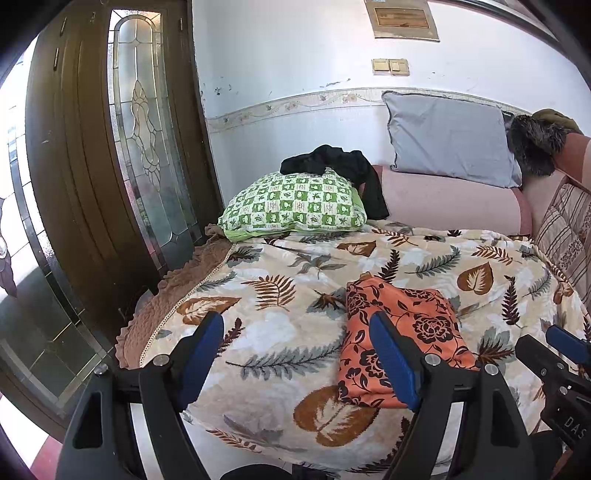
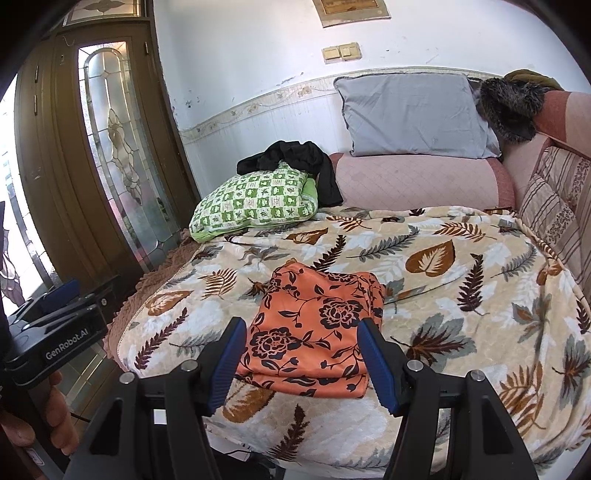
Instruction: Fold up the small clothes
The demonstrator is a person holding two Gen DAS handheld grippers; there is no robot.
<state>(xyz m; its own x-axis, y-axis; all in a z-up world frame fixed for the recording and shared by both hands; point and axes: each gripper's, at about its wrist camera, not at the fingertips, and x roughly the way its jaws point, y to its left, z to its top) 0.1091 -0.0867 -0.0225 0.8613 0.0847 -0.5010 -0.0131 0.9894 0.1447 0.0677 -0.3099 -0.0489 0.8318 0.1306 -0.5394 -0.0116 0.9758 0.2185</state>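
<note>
We are in a home, in a lived-in sitting or sleeping room. We see a sofa (image 2: 424, 181) in pink cloth against a white wall, its seat spread with a leaf-print blanket (image 2: 461, 295). A grey cushion (image 2: 413, 114) leans on the wall, and a green checked pillow (image 2: 258, 203) lies at the blanket's far end with a black garment (image 2: 295, 155) dropped over it. To the left we see a dark wooden door (image 1: 92, 155) with a leaded glass pane (image 1: 144, 122). Light switches (image 2: 341, 52) and a framed picture (image 1: 402, 18) hang on the scuffed wall, which carries a flowered border strip (image 2: 258, 107).
</note>
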